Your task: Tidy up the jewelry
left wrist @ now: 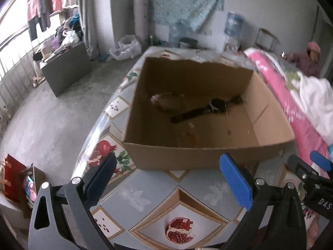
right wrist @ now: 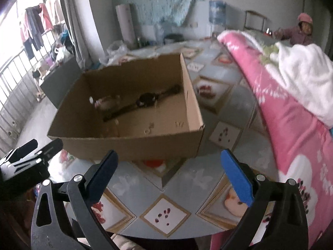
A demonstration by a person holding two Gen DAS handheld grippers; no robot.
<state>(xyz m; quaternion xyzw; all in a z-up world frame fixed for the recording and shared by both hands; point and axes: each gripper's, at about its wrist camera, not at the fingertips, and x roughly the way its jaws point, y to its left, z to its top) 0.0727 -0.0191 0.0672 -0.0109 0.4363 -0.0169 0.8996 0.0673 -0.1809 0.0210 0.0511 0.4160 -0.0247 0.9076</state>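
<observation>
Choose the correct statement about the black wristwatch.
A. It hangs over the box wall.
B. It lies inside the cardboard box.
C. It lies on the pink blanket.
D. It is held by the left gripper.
B: the black wristwatch lies flat on the floor of the cardboard box, away from both grippers.

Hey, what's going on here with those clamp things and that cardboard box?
A person is holding a two-finger gripper in each hand to sort jewelry. Both the left gripper and the right gripper are open and empty, held above the patterned tablecloth just in front of an open cardboard box. Inside the box lie a dark wristwatch, a brownish piece too blurred to identify, and a few small items. A pink blanket lies to the right.
</observation>
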